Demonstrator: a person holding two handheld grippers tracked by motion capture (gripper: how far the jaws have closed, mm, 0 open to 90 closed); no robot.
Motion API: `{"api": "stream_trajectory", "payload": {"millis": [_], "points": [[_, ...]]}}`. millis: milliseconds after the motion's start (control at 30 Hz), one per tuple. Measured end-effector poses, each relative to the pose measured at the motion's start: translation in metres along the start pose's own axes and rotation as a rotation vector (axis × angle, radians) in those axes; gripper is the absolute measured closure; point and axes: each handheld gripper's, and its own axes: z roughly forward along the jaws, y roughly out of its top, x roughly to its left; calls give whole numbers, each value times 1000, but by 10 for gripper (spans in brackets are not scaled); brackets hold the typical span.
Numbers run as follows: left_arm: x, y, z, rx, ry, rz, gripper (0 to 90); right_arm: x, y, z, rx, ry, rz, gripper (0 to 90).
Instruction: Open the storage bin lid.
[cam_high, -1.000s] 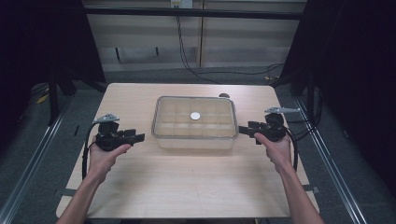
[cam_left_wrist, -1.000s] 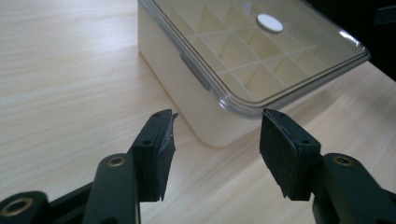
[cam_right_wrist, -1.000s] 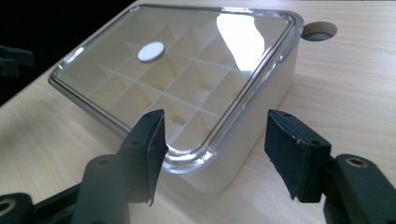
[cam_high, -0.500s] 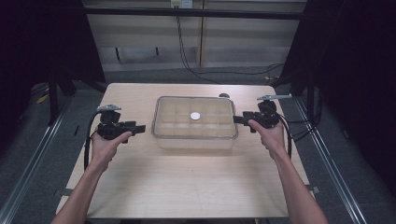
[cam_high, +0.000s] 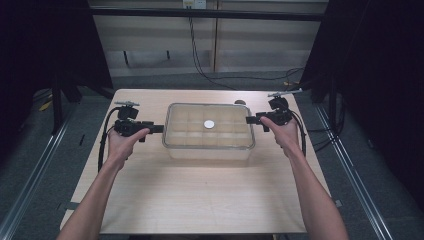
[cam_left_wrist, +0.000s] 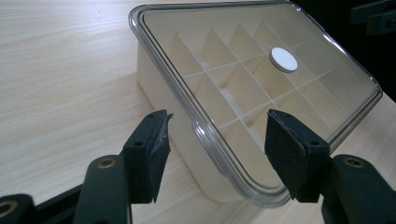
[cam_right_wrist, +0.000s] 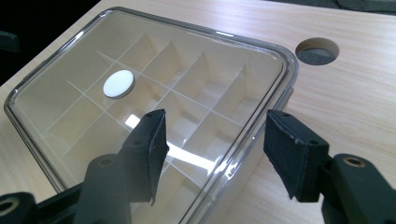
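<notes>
Overhead, clear lidded box (cam_high: 208, 131) mid-worktop (cam_high: 200, 200); left tool (cam_high: 156, 129) at its 9 o'clock edge, right tool (cam_high: 251, 120) at 3 o'clock. Left tool view: jaws just opening, gaping astride box corner (cam_left_wrist: 243, 163), not pressing. Right tool view: jaws apart over lid edge (cam_right_wrist: 252, 130), gripping nothing.

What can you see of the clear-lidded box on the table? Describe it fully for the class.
The box is rectangular with rounded corners: a cream, plastic-looking body under a transparent lid that is closed on it. Inside, thin white dividers form a grid of compartments. A small white disc sits at the lid's middle. The box rests flat on the wooden table, near its far half. The left gripper and right gripper straddle its short ends, jaws open, not pressing.
</notes>
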Motion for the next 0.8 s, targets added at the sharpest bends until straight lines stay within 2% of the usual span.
{"api": "stream_trajectory", "payload": {"millis": [167,233,467,567,600,800], "points": [[-1,8,9,37,5,-13,392,-2,6,5,7,-13,7,387],[-2,8,11,40,9,-6,392,-3,7,8,11,-58,-24,373],[0,4,23,57,7,-8,364,-11,10,22,47,-54,10,344],[-1,3,26,56,5,-17,359,-17,9,26,52,-57,35,390],[0,3,28,66,10,-17,360,-22,7,29,43,-49,67,390],[0,-3,28,70,12,-29,412,-26,4,36,74,-44,75,398]]}}
